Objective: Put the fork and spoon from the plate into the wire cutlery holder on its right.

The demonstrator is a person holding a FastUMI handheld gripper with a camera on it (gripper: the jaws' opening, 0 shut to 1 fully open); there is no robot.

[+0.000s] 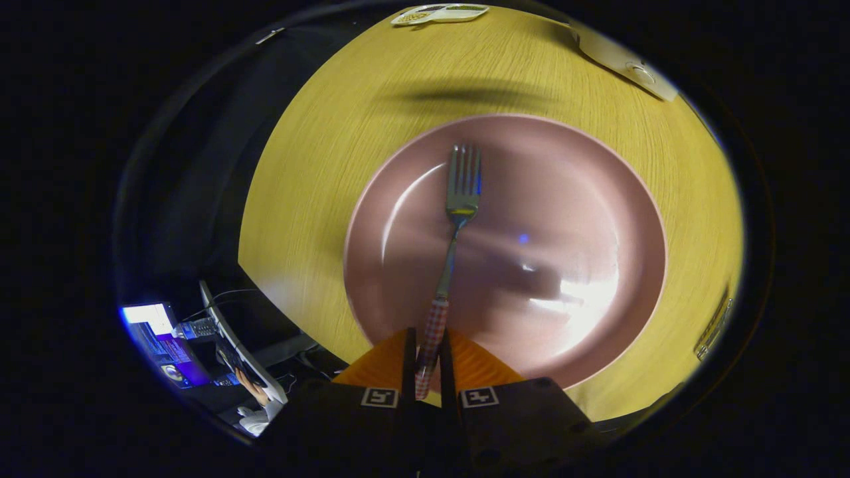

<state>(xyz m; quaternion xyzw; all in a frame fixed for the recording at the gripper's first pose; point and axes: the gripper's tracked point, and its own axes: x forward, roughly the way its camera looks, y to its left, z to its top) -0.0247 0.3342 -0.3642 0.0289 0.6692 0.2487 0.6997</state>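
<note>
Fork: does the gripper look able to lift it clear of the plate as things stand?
Probably yes. The gripper is shut on the fork, both fingers pressing its checked handle, tines pointing ahead over the pink plate. Nothing lies over or against the fork.

- 1 fork (455, 232), checked handle btwn the gripper (425, 362) fingers, both pressing it
- 1 pink plate (597, 199)
- 1 wooden table (319, 166)
- 1 white divided dish (438, 13) at table's far edge
- 1 screen (149, 318), off the table
</note>
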